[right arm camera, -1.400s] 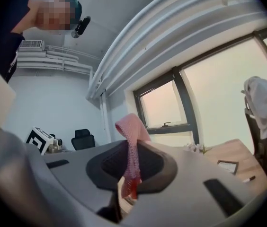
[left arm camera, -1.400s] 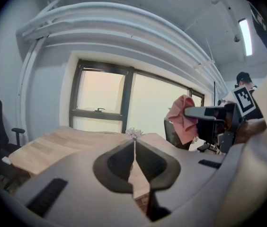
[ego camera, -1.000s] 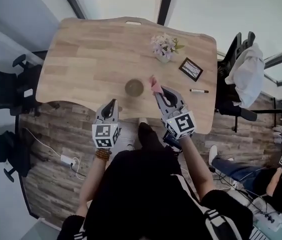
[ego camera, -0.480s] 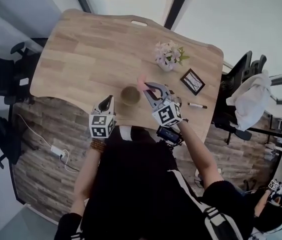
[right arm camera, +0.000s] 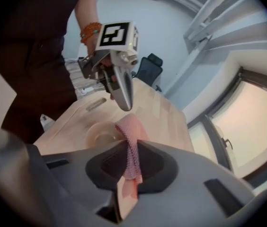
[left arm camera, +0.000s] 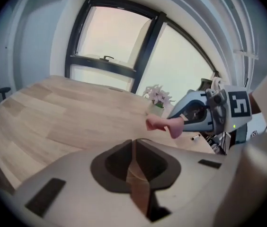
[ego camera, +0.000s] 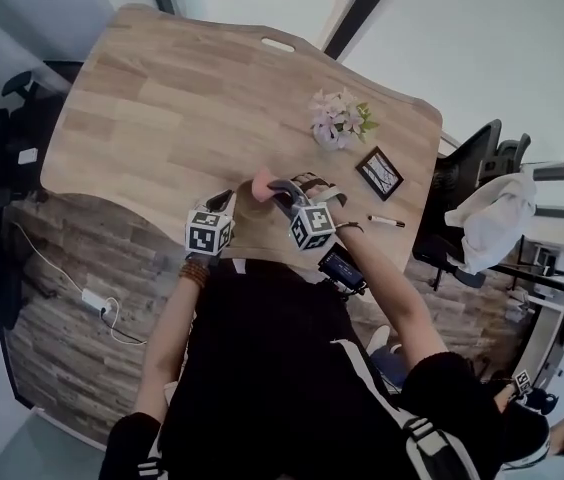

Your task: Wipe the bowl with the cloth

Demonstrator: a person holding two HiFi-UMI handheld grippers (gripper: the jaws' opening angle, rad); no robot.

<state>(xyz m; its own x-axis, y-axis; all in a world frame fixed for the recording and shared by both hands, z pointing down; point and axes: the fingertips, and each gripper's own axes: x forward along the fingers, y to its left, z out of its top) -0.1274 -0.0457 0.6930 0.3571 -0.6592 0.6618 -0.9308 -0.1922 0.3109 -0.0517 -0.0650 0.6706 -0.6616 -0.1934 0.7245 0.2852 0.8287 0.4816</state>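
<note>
right fingers (right arm camera: 106, 168) tight on cloth (right arm camera: 129, 138), near bowl (right arm camera: 99, 133)

Bowl (right arm camera: 100, 132) half behind the right tongs (right arm camera: 131, 146)

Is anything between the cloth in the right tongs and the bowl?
Nothing visible. The cloth, pinched in the right tongs, is just beside the bowl; the left tongs hover shut near it, off that path.
</note>
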